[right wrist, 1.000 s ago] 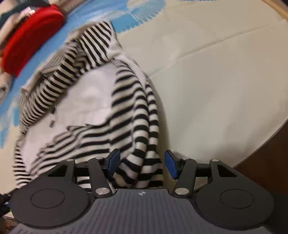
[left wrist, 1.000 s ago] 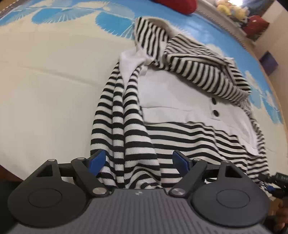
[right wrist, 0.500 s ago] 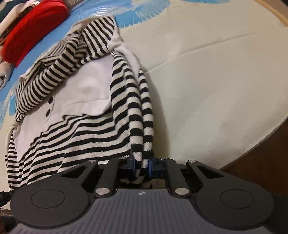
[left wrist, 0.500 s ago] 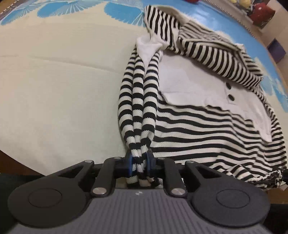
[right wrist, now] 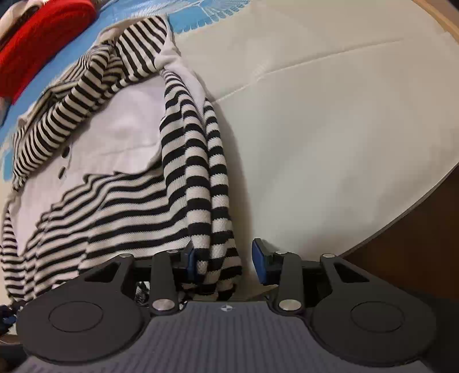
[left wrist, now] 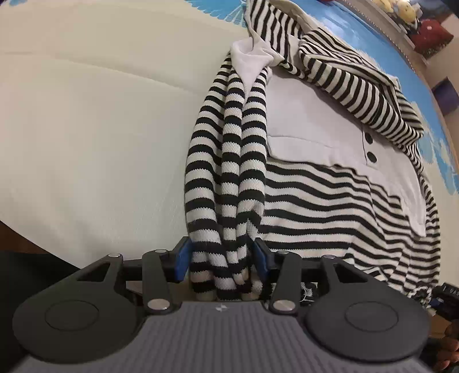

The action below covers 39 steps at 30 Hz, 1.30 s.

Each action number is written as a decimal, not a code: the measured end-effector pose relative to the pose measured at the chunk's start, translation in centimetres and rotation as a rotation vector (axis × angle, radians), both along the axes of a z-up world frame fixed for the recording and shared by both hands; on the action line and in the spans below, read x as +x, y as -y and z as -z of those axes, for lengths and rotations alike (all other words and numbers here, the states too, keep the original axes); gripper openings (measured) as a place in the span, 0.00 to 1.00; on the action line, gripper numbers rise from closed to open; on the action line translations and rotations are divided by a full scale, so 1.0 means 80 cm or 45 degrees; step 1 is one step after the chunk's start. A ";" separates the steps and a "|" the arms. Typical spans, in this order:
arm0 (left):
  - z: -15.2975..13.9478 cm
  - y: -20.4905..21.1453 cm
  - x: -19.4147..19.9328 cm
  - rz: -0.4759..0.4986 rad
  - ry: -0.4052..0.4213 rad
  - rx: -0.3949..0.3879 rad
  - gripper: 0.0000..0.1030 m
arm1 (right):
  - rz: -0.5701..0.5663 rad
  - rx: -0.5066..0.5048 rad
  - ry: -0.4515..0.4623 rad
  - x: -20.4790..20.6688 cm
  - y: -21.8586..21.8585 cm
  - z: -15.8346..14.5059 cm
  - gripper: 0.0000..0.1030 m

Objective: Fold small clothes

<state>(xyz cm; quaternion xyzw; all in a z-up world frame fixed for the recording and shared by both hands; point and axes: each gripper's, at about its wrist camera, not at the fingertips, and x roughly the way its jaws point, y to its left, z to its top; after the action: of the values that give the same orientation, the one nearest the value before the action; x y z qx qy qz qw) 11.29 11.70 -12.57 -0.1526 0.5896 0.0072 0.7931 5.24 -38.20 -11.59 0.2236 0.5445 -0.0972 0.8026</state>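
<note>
A small black-and-white striped top (left wrist: 330, 200) with a white chest panel and dark buttons lies on the cream bed cover; it also shows in the right wrist view (right wrist: 114, 195). Its bunched striped hem edge (left wrist: 226, 178) runs down between the blue pads of my left gripper (left wrist: 221, 258), whose jaws stand apart around the cloth. My right gripper (right wrist: 226, 258) is also open, with the other bunched hem edge (right wrist: 200, 178) resting against its left pad and a gap at its right pad.
The cream cover (left wrist: 86, 129) has a blue leaf print at the far side. A red cushion (right wrist: 37, 37) lies beyond the top. Soft toys (left wrist: 401, 11) sit on a shelf. The bed edge and dark floor (right wrist: 416, 244) are at the right.
Both grippers were open a second ago, shut on the bunched hem half a second ago, and now have their jaws parted again with the cloth still between them.
</note>
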 end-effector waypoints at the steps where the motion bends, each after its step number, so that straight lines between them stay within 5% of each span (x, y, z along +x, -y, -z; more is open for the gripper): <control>1: 0.000 0.002 0.000 0.009 0.003 0.011 0.49 | -0.002 0.000 -0.001 0.000 0.000 0.000 0.40; 3: -0.001 0.002 -0.001 0.024 0.010 0.020 0.45 | -0.007 -0.003 -0.001 -0.001 0.000 0.000 0.40; 4: -0.002 0.002 -0.002 0.034 0.022 0.007 0.21 | -0.011 -0.005 0.001 -0.001 0.000 -0.001 0.39; 5: -0.005 0.002 -0.002 0.044 0.043 -0.022 0.13 | -0.013 -0.002 0.018 -0.002 0.000 -0.004 0.26; 7: -0.018 0.005 -0.005 0.071 0.110 -0.009 0.13 | -0.021 0.043 0.075 -0.003 0.000 -0.012 0.12; 10: -0.027 0.009 -0.008 0.082 0.141 0.010 0.15 | -0.038 0.024 0.095 -0.004 -0.001 -0.017 0.12; 14: -0.014 0.002 -0.004 0.051 0.054 0.023 0.34 | -0.028 0.018 0.012 0.000 -0.002 -0.005 0.30; 20: -0.004 -0.003 -0.002 0.055 0.008 -0.017 0.34 | -0.046 -0.008 -0.001 -0.001 -0.002 0.000 0.34; 22: -0.004 -0.002 -0.004 0.068 0.017 -0.017 0.31 | -0.048 0.021 0.018 -0.002 0.000 -0.002 0.22; 23: -0.004 0.000 -0.004 0.079 0.027 -0.019 0.17 | -0.057 0.039 0.037 -0.003 0.000 -0.004 0.15; 25: -0.008 0.006 -0.006 0.112 0.049 -0.006 0.12 | -0.077 0.027 0.075 -0.004 -0.002 -0.010 0.12; 36: -0.138 0.002 -0.039 0.203 0.352 -0.090 0.09 | 0.014 0.150 0.422 -0.050 0.026 -0.127 0.09; 39: -0.174 -0.015 -0.067 0.185 0.355 -0.145 0.08 | -0.010 0.165 0.503 -0.090 0.023 -0.168 0.09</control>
<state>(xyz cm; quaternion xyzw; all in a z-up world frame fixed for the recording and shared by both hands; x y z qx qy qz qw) 5.93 12.87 1.37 -0.1539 0.4827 -0.1047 0.8558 -1.96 -40.07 1.89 0.2874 0.3826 -0.0132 0.8780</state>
